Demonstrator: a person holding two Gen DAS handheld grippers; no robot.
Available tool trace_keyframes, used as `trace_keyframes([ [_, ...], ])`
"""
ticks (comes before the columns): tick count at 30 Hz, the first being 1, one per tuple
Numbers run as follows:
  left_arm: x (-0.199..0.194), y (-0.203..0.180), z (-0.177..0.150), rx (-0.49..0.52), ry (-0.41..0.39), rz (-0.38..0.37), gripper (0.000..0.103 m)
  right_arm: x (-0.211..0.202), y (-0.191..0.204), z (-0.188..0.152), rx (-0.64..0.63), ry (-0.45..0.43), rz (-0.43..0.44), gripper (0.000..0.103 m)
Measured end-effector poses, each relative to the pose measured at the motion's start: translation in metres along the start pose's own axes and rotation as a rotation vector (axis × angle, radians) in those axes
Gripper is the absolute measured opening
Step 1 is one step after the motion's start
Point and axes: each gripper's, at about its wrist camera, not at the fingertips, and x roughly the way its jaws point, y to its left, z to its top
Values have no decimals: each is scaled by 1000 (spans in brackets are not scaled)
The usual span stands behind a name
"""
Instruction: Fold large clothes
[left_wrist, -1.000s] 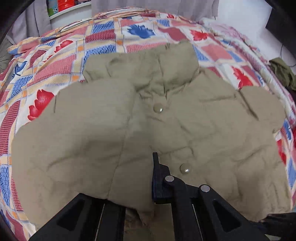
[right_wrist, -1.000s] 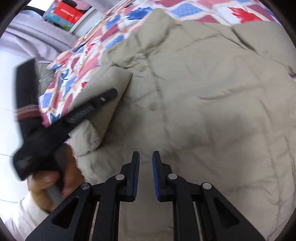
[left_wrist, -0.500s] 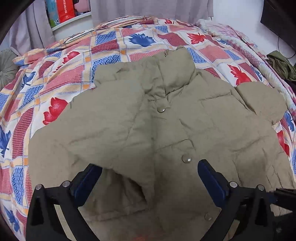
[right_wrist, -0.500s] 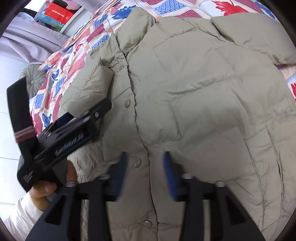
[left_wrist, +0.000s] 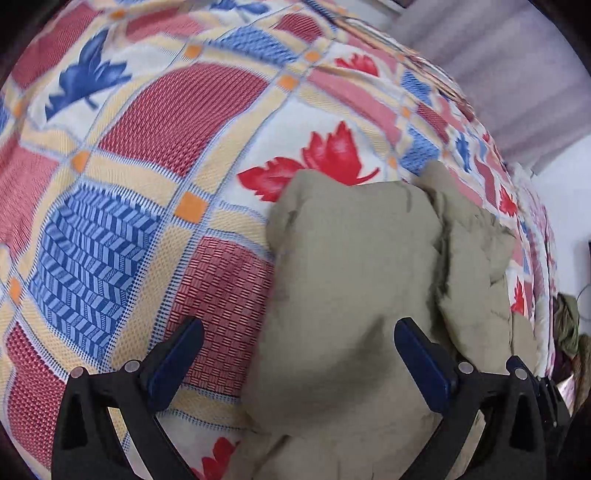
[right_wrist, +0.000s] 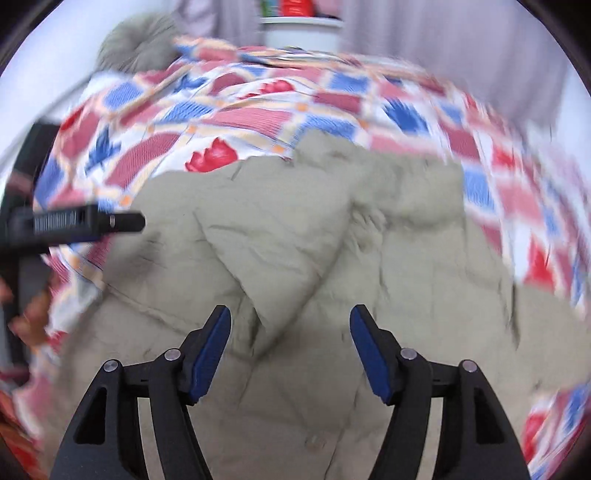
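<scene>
Olive padded jacket (right_wrist: 295, 258) spread on patchwork bedspread (left_wrist: 147, 184); left gripper (left_wrist: 299, 332) and right gripper (right_wrist: 290, 325) both spread apart above jacket, gripping nothing.

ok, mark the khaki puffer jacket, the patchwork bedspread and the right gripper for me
khaki puffer jacket (left_wrist: 354, 280): left wrist view, on the folded sleeve panel.
patchwork bedspread (left_wrist: 181, 122): left wrist view, on a bare red woven square.
right gripper (right_wrist: 290, 349): right wrist view, midway between its open blue-padded fingertips.

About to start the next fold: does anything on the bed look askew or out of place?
Nothing is damaged or spilled. The khaki puffer jacket lies on the patterned bedspread with one sleeve folded across its front. Both the left gripper and the right gripper are open and hold nothing.
</scene>
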Motion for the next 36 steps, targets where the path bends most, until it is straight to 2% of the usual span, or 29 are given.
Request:
trace_keyframes([
  [1, 8, 7, 3, -24, 12, 16, 91, 10, 13, 6, -63, -4, -41, 70],
  [3, 16, 8, 3, -22, 12, 29, 65, 26, 23, 13, -102, 2, -97, 70],
  [4, 18, 3, 0, -2, 0, 32, 58, 31, 24, 17, -100, 6, -123, 70],
  [5, 18, -5, -1, 35, -11, 42, 45, 35, 23, 19, -82, 7, -153, 70],
  [6, 19, -13, -4, 71, -20, 64, 41, 37, 14, 19, -41, 4, -179, 68],
  [7, 20, -21, -7, 111, -31, 105, 41, 35, 2, 18, 24, -8, -187, 58],
  [9, 23, -29, -9, 164, -42, 150, 41, 34, -28, 11, 171, -2, -174, 53],
  [10, 24, -32, -10, 173, -39, 153, 41, 35, -51, 3, 281, 25, -153, 53],
  [13, 26, -37, -11, 195, -39, 191, 41, 42, -101, -23, 533, 84, -16, 53],
  [16, 22, -37, -12, 204, -45, 223, 41, 38, -130, -51, 683, 120, -39, 53],
  [19, 6, -40, -13, 222, -80, 265, 41, 26, -152, -74, 803, 117, -53, 53],
  [21, -10, -44, -13, 247, -127, 272, 41, 12, -160, -80, 817, 87, -82, 52],
  [23, -25, -51, -15, 281, -166, 269, 41, 0, -162, -75, 776, 37, -71, 36],
  [24, -29, -54, -17, 296, -173, 273, 41, -2, -160, -69, 740, 25, -55, 32],
  [27, -21, -59, -28, 316, -125, 290, 41, 10, -135, -42, 559, 29, 7, 32],
  [30, 6, -57, -44, 297, -74, 346, 42, 34, -115, -32, 450, 70, 30, 32],
  [33, 16, -55, -52, 295, -99, 365, 45, 59, -118, -38, 463, 136, 20, 28],
  [36, 16, -57, -50, 321, -97, 387, 45, 52, -135, -52, 541, 139, 34, 28],
])
